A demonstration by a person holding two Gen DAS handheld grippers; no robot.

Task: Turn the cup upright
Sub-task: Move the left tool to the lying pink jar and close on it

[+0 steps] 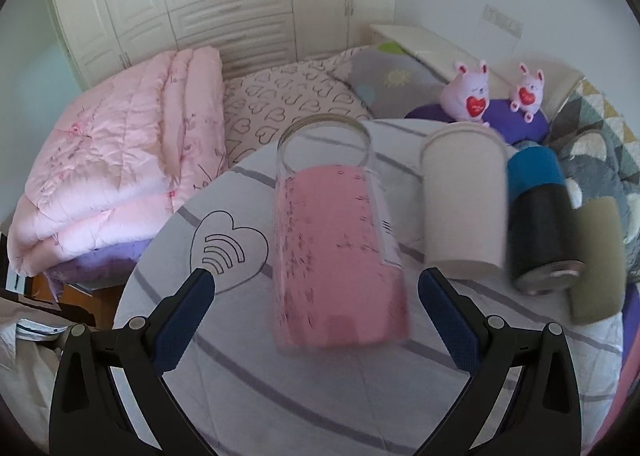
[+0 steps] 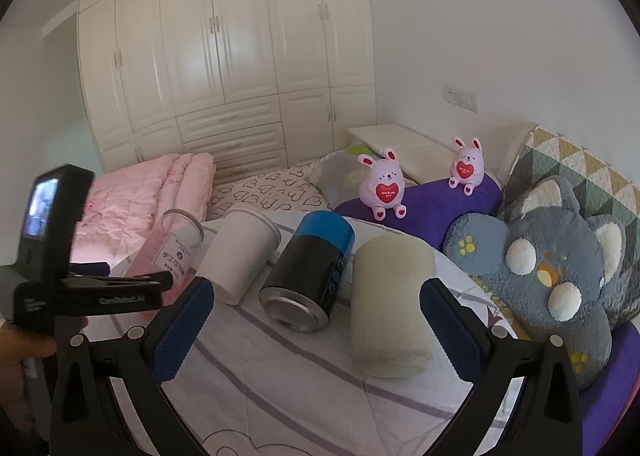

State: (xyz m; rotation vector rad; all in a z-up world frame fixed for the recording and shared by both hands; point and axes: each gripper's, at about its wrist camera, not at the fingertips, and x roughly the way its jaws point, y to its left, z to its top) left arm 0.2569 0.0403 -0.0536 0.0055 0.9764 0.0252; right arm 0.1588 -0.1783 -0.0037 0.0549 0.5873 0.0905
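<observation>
A clear glass cup with a pink patterned sleeve lies on its side on the bedsheet, mouth pointing away. My left gripper is open, its blue pads on either side of the cup's base end, apart from it. The cup also shows at the left of the right wrist view, partly behind the left gripper's body. My right gripper is open and empty, facing a black-and-blue can.
A white paper cup, the black-and-blue can and a beige foam roll lie on their sides in a row to the right. A folded pink quilt lies left; plush toys and pillows lie right.
</observation>
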